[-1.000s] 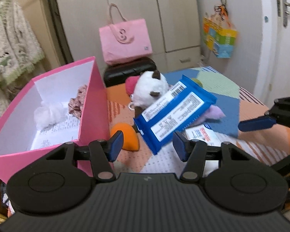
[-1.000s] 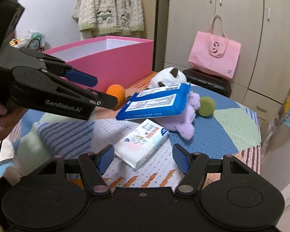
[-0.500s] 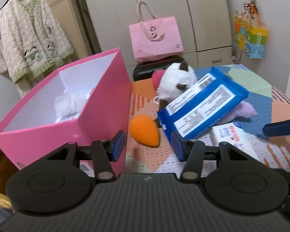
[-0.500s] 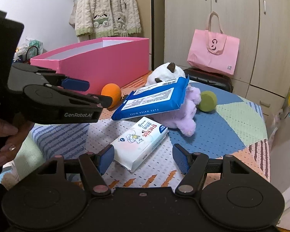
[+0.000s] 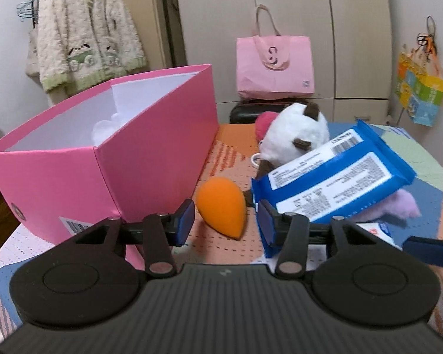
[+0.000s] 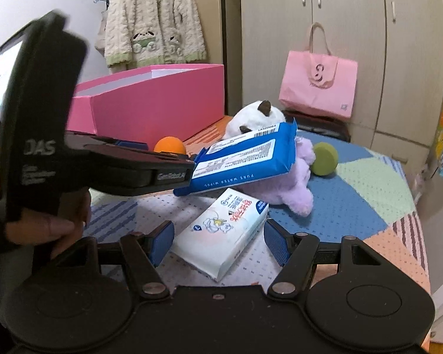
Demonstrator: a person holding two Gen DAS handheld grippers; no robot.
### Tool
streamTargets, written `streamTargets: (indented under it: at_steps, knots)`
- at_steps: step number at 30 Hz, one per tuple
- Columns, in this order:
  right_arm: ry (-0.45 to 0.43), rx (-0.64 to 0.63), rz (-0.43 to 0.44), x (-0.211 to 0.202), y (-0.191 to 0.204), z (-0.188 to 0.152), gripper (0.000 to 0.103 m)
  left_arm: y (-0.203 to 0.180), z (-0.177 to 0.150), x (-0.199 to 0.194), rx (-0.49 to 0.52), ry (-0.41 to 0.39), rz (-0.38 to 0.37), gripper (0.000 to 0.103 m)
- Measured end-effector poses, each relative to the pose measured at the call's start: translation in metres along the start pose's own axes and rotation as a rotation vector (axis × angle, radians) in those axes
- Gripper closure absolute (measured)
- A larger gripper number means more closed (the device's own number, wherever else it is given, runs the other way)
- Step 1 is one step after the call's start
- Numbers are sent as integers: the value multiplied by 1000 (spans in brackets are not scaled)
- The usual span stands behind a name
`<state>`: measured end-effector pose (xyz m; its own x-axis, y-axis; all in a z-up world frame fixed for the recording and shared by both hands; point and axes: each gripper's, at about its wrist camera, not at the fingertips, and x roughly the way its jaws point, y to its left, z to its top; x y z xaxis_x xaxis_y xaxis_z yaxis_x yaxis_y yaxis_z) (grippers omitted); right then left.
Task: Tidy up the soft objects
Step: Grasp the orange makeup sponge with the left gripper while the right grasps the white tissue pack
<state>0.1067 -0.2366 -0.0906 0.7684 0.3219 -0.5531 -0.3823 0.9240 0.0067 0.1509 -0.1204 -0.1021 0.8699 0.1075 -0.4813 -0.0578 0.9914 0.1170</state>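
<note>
An orange egg-shaped sponge (image 5: 221, 203) lies on the patchwork table just in front of my left gripper (image 5: 226, 222). The jaws are closing with the sponge's near tip between them, and a gap still shows on both sides. A blue wipes pack (image 5: 333, 180) leans on a white plush (image 5: 292, 135) and a purple plush (image 6: 289, 188). My right gripper (image 6: 218, 243) stands open around the near end of a white tissue pack (image 6: 230, 221), its pads apart from it. The pink box (image 5: 103, 177) at left holds something white and fluffy.
A green ball (image 6: 325, 159) sits beyond the purple plush. A pink tote bag (image 5: 274, 67) rests on a black case behind the table, before the cupboards. A person's hand (image 6: 44, 227) holds the left gripper (image 6: 168, 156). A cardigan hangs on the far wall.
My left gripper sank toward the orange sponge, rolled level, and its jaws narrowed. My right gripper dropped a little closer to the white tissue pack.
</note>
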Motion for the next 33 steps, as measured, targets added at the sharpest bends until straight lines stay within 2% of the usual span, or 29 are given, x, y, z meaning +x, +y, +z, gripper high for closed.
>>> streamTargets:
  at_steps: [2,8,13,16,20,22,24,26,27,33]
  knots:
    - [-2,-23,-13,2,4,-1,31,0,-1,3,9,3,22,66]
    - [0,-3,-2,4,1,-2,30,0,2,10,34,28,3,62]
    - [21,17,3,13,2,-3,29,1,-1,21,33,67,-9,66]
    - [14,38,-12,16,3,-4,21,3,-2,19,25,62,-22,69]
    - [-6,77,-35,18,1,-4,21,7,-3,17,19,54,-34,71]
    - [-17,83,-38,18,1,-5,34,10,-3,14,11,37,-41,71]
    - [-20,86,-38,17,1,-5,39,13,-4,9,9,15,-44,71]
    - [-26,94,-40,12,2,-5,48,16,-4,4,12,-3,-52,71]
    - [-31,97,-39,10,3,-5,57,17,-5,1,16,-7,-58,71]
    - [-14,93,-50,5,6,-4,58,24,-8,-13,13,5,-123,71]
